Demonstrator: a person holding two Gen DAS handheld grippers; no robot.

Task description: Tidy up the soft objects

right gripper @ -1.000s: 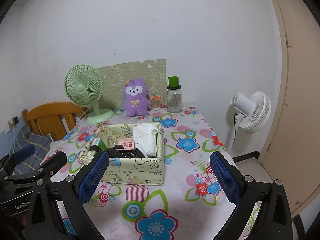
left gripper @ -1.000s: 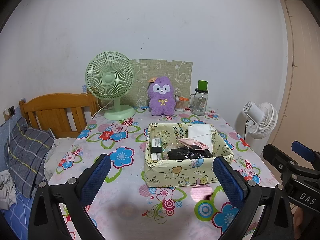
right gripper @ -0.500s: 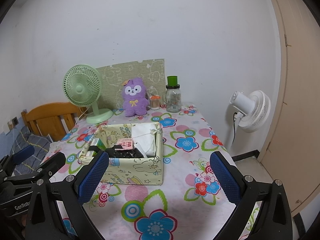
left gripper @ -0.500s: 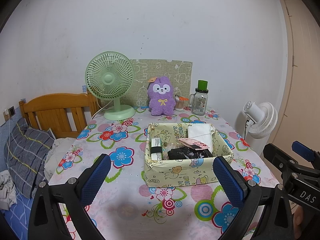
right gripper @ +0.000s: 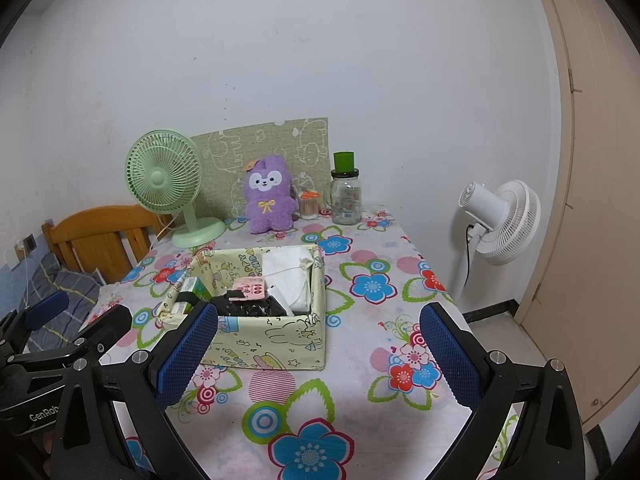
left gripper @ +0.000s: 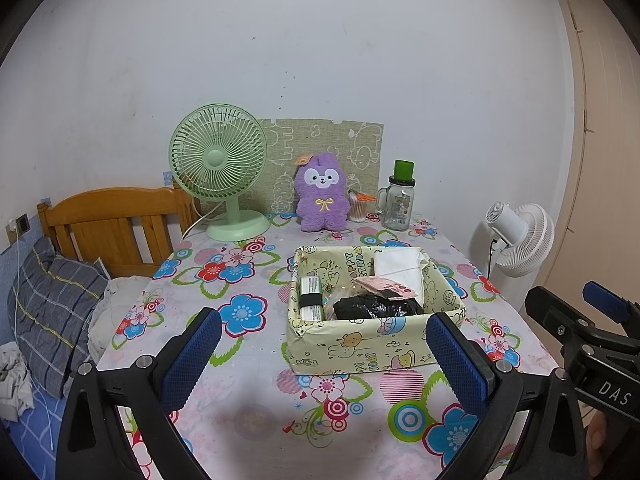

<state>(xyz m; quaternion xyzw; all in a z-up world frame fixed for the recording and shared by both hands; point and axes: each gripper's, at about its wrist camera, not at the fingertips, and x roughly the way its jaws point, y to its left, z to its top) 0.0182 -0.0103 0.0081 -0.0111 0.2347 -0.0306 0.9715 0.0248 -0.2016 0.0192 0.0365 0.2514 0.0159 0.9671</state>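
Note:
A purple plush toy [left gripper: 321, 192] [right gripper: 267, 196] sits upright at the back of the flowered table, against a green mat. A pale yellow cartoon-print box [left gripper: 372, 346] [right gripper: 280, 344] stands mid-table; it holds a white folded cloth [left gripper: 399, 270] [right gripper: 290, 276], a black crumpled bag [left gripper: 376, 307] [right gripper: 252, 309], a pink card and a green-white packet [left gripper: 311, 298]. My left gripper [left gripper: 324, 358] hangs open above the table's near edge, in front of the box, with nothing between its fingers. My right gripper [right gripper: 316, 354] is open too, to the box's right.
A green desk fan [left gripper: 219, 168] stands back left, a glass jar with a green lid [left gripper: 399, 200] and a small toothpick pot [left gripper: 357, 209] back right. A wooden headboard [left gripper: 112, 224] and bedding lie left; a white floor fan [left gripper: 518, 236] and a door stand right.
Both grippers stay open and nearly still. The right wrist view has shifted very slightly, with the table objects drifting a little leftward.

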